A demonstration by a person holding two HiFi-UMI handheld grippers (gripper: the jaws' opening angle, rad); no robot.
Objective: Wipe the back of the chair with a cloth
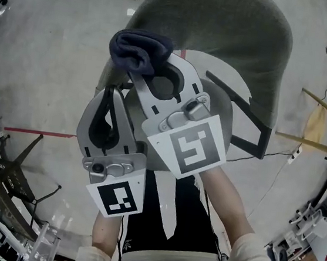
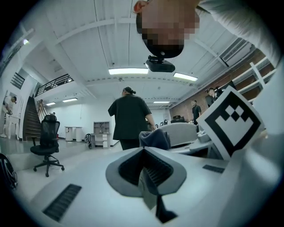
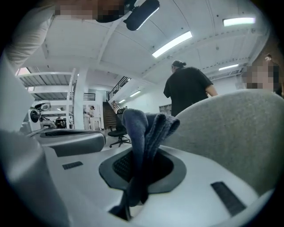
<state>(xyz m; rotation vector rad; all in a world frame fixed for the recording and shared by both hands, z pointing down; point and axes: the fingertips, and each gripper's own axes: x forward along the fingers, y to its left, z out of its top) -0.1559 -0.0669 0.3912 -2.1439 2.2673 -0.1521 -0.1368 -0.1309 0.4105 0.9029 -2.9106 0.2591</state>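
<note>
The chair's grey-green fabric back (image 1: 229,28) curves across the top of the head view, just beyond both grippers. My right gripper (image 1: 144,59) is shut on a bunched dark blue cloth (image 1: 139,49), held close to the back's left end. In the right gripper view the cloth (image 3: 143,137) stands up between the jaws, and the chair back (image 3: 230,133) fills the right side. My left gripper (image 1: 112,95) is below and left of the cloth, shut with nothing in it. Its view (image 2: 144,153) shows the cloth (image 2: 154,138) and the chair back (image 2: 182,133) just ahead.
A person in black (image 2: 129,117) stands beyond the chair, with others further off. A black office chair (image 2: 46,144) is at the far left. On the floor lie a red tape line (image 1: 39,132), dark stands (image 1: 5,166) at lower left, and wooden frames (image 1: 324,126) at right.
</note>
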